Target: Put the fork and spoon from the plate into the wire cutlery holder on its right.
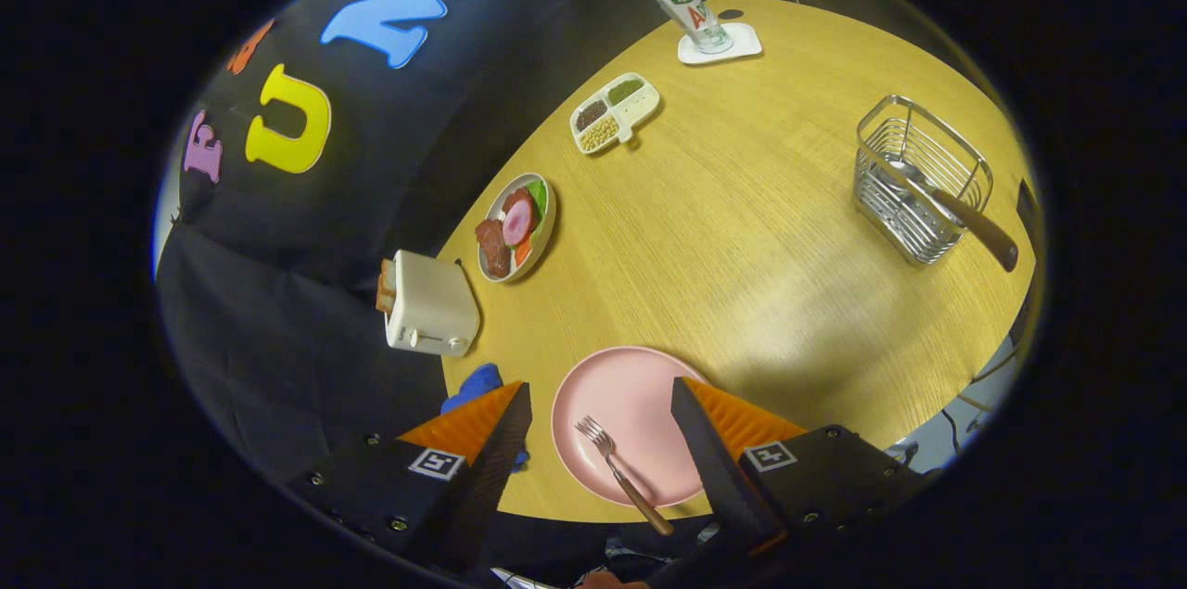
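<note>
A pink plate (640, 390) lies on the wooden table between my two fingers. On it rests a fork (619, 470) with a brown handle, tines pointing away from me. My gripper (603, 422) hovers open above the plate, one finger on each side of the fork, nothing held. Far beyond the fingers and off to the right stands the wire cutlery holder (913, 176). A spoon (955, 211) leans inside it, its brown handle sticking out over the rim.
A white toaster (428, 306) with bread stands beside the left finger, a blue object (475, 385) just before it. Further off are a plate of food (515, 227), a divided snack tray (614, 113) and a bottle (688, 12) on a white coaster.
</note>
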Motion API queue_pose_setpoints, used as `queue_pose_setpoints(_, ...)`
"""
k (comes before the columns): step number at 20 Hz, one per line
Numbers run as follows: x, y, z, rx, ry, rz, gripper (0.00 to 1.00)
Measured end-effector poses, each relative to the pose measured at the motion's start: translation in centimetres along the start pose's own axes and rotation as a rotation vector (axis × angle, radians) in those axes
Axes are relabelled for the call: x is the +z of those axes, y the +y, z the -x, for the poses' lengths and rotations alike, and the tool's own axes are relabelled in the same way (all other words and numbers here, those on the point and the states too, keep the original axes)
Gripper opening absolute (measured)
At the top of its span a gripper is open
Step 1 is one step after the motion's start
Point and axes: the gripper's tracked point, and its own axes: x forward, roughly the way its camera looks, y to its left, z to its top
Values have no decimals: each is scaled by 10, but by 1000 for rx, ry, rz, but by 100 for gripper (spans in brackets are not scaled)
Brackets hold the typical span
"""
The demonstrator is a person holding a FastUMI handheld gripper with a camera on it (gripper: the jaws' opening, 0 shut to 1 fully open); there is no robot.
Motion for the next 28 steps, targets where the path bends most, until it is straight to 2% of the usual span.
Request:
queue_pose_setpoints(19,-115,-9,-67,-136,341,333,94)
queue_pose_setpoints(28,-145,-33,-80,-258,435,504,91)
